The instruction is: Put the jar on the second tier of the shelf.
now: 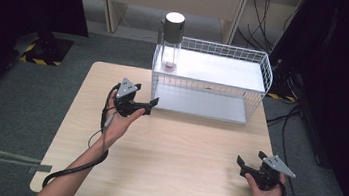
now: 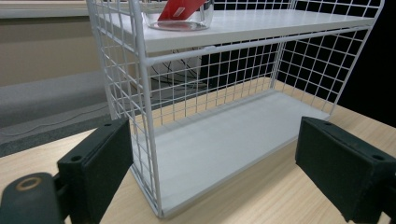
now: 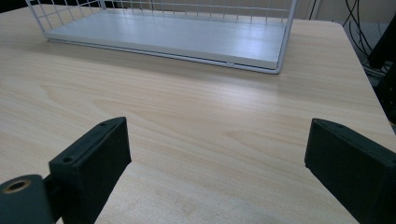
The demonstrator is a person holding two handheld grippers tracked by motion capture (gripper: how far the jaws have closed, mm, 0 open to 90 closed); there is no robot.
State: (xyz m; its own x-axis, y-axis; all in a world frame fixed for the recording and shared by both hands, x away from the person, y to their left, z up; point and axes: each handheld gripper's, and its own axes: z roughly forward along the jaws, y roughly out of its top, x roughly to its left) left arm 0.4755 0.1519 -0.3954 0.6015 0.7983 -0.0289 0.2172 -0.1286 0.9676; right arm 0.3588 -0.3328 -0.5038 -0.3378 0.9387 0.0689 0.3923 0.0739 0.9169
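1. Right now the left tongs [image 1: 145, 105] stand wide with nothing between the pads, held just off the near left corner of the white wire rack with two white shelf boards [image 1: 261, 68].
2. Over at the near right of the pale wooden counter [image 1: 175, 153], the right tongs [image 1: 247, 167] are likewise wide and empty, well apart from the rack and pointing across bare wood toward it.
3. Up on the rack's top shelf, at its left end, a clear glass tumbler with a grey cylindrical lid [image 1: 172, 40] stands upright; the left gripper view catches its base [image 2: 180, 18] with something red inside.
4. To my eye the work has hardly begun: the tumbler sits untouched, and the lower shelf is bare.
5. Reaching, gripping and moving the tumbler all seem left to do, likely by the left tongs.
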